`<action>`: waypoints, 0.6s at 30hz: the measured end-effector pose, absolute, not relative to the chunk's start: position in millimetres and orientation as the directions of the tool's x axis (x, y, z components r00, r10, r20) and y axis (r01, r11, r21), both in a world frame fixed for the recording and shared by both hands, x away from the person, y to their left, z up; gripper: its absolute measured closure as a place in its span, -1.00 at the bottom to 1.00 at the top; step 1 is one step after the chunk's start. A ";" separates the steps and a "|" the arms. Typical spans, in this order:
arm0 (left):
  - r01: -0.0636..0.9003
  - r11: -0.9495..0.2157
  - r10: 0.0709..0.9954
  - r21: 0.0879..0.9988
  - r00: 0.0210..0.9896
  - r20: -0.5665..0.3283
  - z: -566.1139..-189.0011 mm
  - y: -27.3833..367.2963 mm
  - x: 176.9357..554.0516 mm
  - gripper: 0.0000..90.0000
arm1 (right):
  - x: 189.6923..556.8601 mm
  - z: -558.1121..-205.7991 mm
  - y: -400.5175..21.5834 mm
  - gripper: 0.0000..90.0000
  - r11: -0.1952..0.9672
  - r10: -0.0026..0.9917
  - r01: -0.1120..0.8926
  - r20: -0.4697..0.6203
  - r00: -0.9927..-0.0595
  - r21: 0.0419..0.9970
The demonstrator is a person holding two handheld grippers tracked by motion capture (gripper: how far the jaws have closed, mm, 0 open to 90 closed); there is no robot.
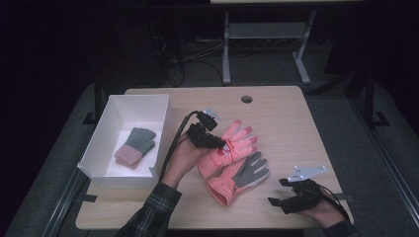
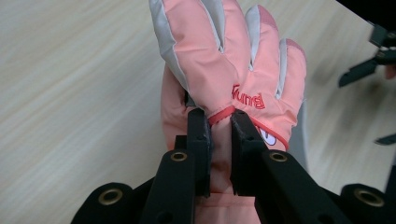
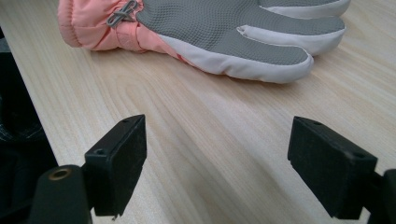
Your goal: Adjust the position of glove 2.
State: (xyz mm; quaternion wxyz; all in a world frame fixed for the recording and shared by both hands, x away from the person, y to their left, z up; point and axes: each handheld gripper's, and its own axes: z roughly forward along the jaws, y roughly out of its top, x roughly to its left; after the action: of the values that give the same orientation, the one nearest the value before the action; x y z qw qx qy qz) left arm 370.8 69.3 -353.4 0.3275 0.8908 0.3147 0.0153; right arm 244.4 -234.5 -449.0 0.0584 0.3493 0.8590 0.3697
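Two pink ski gloves on the table [image 1: 286, 123], one back-up [image 1: 236, 140], one grey palm up [image 1: 242, 175]; one white bin [image 1: 109, 114] at the left edge, holding one small knit glove [image 1: 136, 146]; two grippers.

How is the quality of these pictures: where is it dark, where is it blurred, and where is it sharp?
High view: the room behind the table is almost black and the picture is soft. Left gripper view: the pink glove in the left tool is sharp, while the wood and the far tool at the right edge are smeared. Right gripper view: evenly lit, the grey-palmed glove crisp, with a soft shadow under it.
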 end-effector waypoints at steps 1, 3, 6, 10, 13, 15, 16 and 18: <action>0.552 -0.587 0.570 0.593 0.801 -0.182 -353.6 67.1 368.4 0.78 | 244.5 -449.1 -234.4 -0.57 0.484 0.643 0.557 0.158 -0.750 0.675; 0.553 -0.590 0.567 0.589 0.803 -0.186 -353.7 61.3 362.3 0.78 | 244.6 -449.2 -234.1 -0.57 0.485 0.643 0.558 0.158 -0.749 0.673; 0.554 -0.597 0.562 0.580 0.805 -0.190 -354.6 54.2 355.6 0.78 | 244.9 -449.5 -233.9 -0.57 0.488 0.643 0.556 0.154 -0.750 0.673; 0.558 -0.609 0.559 0.563 0.806 -0.194 -357.0 43.2 347.8 0.78 | 244.7 -449.4 -233.6 -0.57 0.487 0.641 0.556 0.157 -0.751 0.674; 0.560 -0.616 0.554 0.554 0.808 -0.201 -360.9 35.8 343.8 0.78 | 244.7 -449.5 -233.3 -0.57 0.489 0.639 0.554 0.156 -0.753 0.674; 0.558 -0.626 0.549 0.544 0.811 -0.201 -364.7 31.5 342.7 0.77 | 244.7 -449.5 -233.1 -0.57 0.487 0.640 0.556 0.158 -0.752 0.674; 0.561 -0.628 0.551 0.539 0.810 -0.200 -367.6 29.1 342.2 0.77 | 244.8 -449.5 -233.2 -0.57 0.489 0.638 0.554 0.156 -0.754 0.674; 0.551 -0.650 0.548 0.524 0.817 -0.180 -373.5 25.7 342.5 0.74 | 245.1 -449.6 -233.3 -0.57 0.492 0.635 0.548 0.152 -0.757 0.676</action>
State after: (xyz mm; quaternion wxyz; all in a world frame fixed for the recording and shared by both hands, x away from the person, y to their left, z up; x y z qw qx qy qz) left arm 342.5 25.7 -373.5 0.2892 0.9082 0.3026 -0.0028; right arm 245.1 -233.3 -449.6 0.0587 0.3434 0.8618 0.3688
